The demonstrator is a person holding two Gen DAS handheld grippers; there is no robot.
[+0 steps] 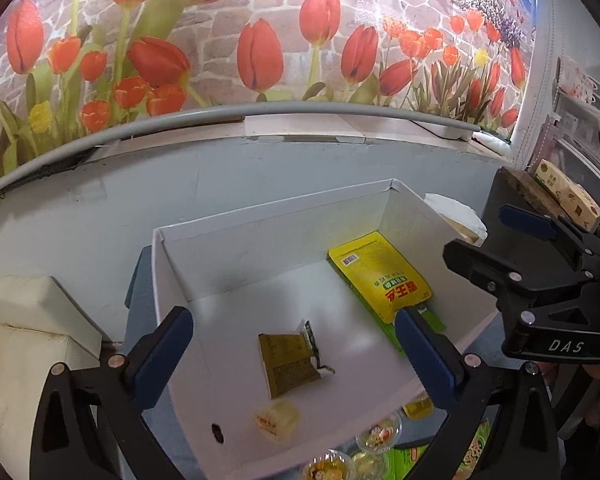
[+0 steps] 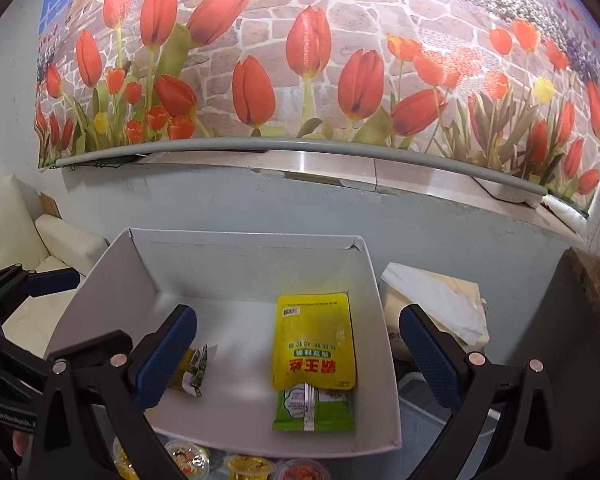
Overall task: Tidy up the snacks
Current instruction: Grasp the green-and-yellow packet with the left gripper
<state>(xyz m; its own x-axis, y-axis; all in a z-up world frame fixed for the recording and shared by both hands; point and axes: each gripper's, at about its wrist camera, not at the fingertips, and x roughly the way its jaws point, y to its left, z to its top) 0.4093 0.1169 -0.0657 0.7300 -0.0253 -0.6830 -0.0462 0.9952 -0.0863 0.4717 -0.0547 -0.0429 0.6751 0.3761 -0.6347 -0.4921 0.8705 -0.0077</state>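
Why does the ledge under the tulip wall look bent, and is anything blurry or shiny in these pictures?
Both views: fisheye lenses bow the straight grey ledge and darken the corners. Left wrist view: the jelly cup in the white box looks soft. Right wrist view: glare sits on the yellow packet, and the open right gripper shadows the box floor.

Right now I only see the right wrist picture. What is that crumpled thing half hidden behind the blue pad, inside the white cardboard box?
Observer: The left wrist view shows it whole: an olive-brown foil snack packet, lying flat on the floor of the white cardboard box.
Operator: Is there anything else in there that I miss?
Observer: Yes, a small pale yellow jelly cup sits nearer the front, apart from the packet.
Operator: Is the other gripper holding anything?
Observer: No, the left gripper is open and empty above the box.
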